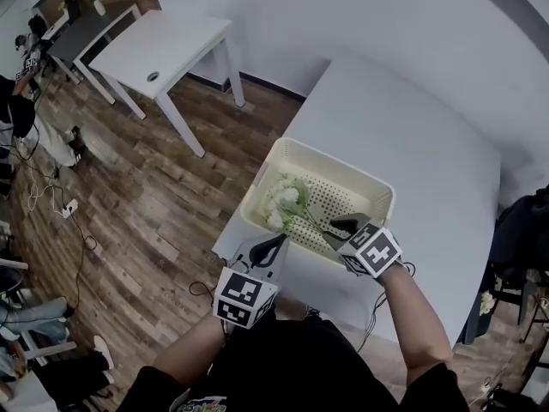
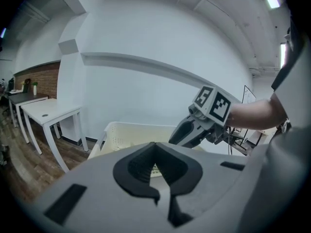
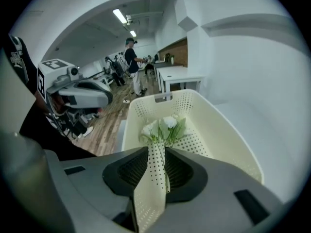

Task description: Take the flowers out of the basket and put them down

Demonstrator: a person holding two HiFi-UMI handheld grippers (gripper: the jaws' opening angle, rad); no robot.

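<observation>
A bunch of white flowers [image 1: 285,200] with green stems lies in the left part of a cream perforated basket [image 1: 343,166] on the grey table [image 1: 412,127]. My right gripper [image 1: 345,227] sits at the basket's near rim. In the right gripper view the near wall [image 3: 153,188] stands between its jaws, which are a little apart, and the flowers [image 3: 165,125] lie just beyond. My left gripper [image 1: 273,245] hovers beside the basket's near left corner, jaws together and empty. The left gripper view shows the basket [image 2: 121,130] and the right gripper [image 2: 194,130] ahead.
The basket stands near the table's left front corner, with wood floor [image 1: 146,204] below the edge. A white table [image 1: 163,45] stands across the floor. A dark bag or chair [image 1: 523,221] is off the table's right edge. People [image 3: 131,57] stand far back.
</observation>
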